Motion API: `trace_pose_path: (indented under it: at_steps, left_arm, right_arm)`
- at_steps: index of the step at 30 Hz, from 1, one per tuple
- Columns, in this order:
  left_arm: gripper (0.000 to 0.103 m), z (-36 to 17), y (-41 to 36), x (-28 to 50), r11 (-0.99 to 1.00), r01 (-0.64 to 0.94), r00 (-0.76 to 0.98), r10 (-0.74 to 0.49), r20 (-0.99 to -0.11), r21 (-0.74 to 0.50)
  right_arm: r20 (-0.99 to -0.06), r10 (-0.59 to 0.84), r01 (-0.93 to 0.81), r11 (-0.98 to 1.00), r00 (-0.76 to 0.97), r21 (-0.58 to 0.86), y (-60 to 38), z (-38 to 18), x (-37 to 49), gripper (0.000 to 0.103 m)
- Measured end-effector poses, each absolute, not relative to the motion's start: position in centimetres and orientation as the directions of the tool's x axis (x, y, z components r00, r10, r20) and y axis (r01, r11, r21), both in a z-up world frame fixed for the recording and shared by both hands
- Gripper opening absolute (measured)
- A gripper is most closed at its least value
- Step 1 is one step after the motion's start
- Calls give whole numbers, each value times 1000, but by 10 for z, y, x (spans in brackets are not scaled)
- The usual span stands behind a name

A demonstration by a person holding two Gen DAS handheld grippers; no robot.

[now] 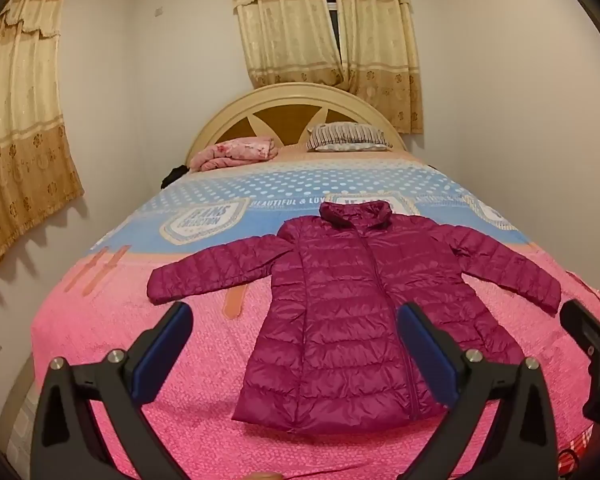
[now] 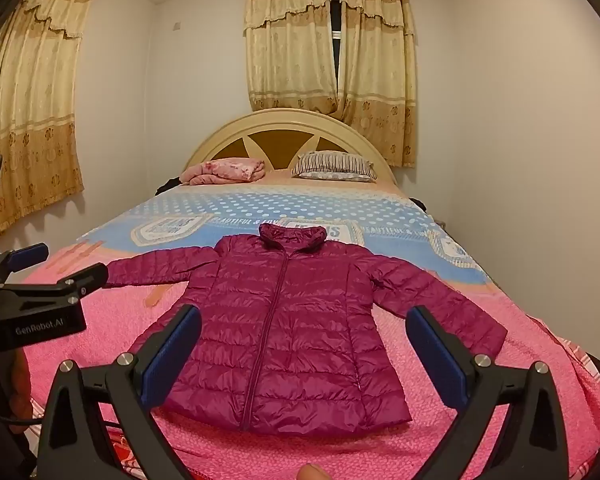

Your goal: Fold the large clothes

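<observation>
A magenta quilted puffer jacket (image 1: 352, 304) (image 2: 292, 320) lies flat and zipped on the pink bedspread (image 1: 160, 360) (image 2: 480, 420), collar toward the headboard, both sleeves spread out sideways. My left gripper (image 1: 296, 316) hovers open above the near side of the bed, left of the jacket's hem, with nothing between its blue pads. My right gripper (image 2: 304, 320) also stands wide open over the jacket's lower half, holding nothing. Each gripper shows at the edge of the other's view: the right one (image 1: 592, 336), the left one (image 2: 44, 276).
The bed fills the room between white walls. A folded pink blanket (image 1: 236, 152) and a striped pillow (image 1: 348, 138) lie by the curved headboard (image 1: 296, 108). Beige curtains (image 1: 328, 40) hang behind and at the left. A blue dotted band (image 1: 300, 188) crosses the cover past the jacket.
</observation>
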State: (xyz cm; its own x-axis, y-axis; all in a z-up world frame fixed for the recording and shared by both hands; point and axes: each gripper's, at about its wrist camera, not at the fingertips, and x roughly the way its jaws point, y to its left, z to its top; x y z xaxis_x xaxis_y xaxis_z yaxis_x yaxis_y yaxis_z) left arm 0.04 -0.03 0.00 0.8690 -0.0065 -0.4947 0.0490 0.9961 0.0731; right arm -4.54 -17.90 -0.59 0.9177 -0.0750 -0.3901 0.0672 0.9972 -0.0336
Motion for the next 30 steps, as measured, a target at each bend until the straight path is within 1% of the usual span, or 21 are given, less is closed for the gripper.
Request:
trace_pose_path:
  at_steps: [1, 9, 30]
  left_arm:
    - [103, 0, 1, 1, 997, 49, 865, -16, -502, 53]
    - [103, -2, -5, 4, 995, 63, 875, -18, -484, 77]
    - [103, 5, -1, 0, 997, 54, 878, -17, -478, 63]
  right_arm:
    - [-389, -75, 67, 997, 918, -33, -179, -6, -46, 102]
    - [-385, -79, 73, 997, 919, -31, -179, -6, -45, 102]
    - [-380, -59, 55, 998, 923, -23, -182, -9, -44, 102]
